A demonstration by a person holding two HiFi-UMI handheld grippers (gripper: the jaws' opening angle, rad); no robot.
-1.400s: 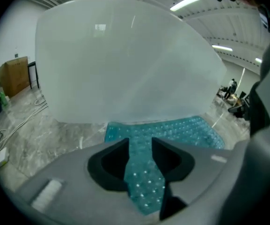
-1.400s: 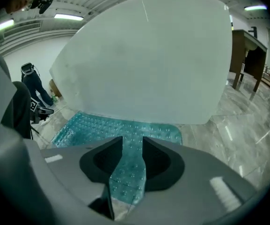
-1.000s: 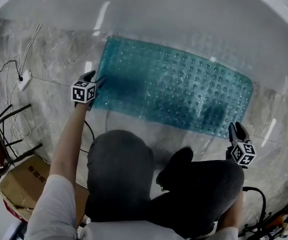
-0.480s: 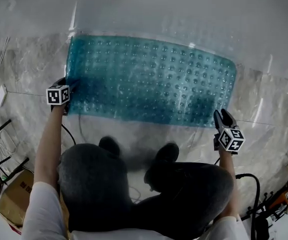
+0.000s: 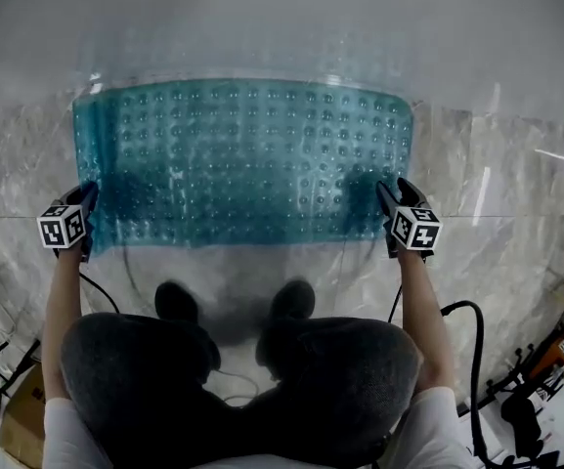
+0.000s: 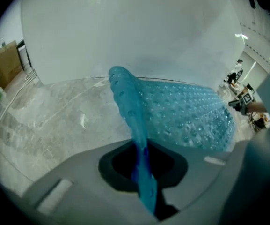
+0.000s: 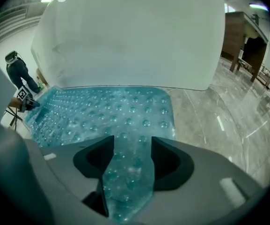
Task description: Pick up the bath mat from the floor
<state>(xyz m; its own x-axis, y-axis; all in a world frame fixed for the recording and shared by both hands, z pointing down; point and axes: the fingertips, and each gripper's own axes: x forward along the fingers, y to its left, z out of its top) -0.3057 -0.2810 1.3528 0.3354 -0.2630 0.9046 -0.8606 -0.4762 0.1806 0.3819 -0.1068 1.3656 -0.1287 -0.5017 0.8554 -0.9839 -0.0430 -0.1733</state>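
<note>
Now left tool just clenched the bath mat; right tool, widening, straddles it.

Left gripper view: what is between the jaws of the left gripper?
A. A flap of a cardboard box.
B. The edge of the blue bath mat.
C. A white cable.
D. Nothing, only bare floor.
B: the left gripper, whose jaws have just been closing, pinches the edge of the bath mat, which stands up as a thin blue fold between them.
</note>
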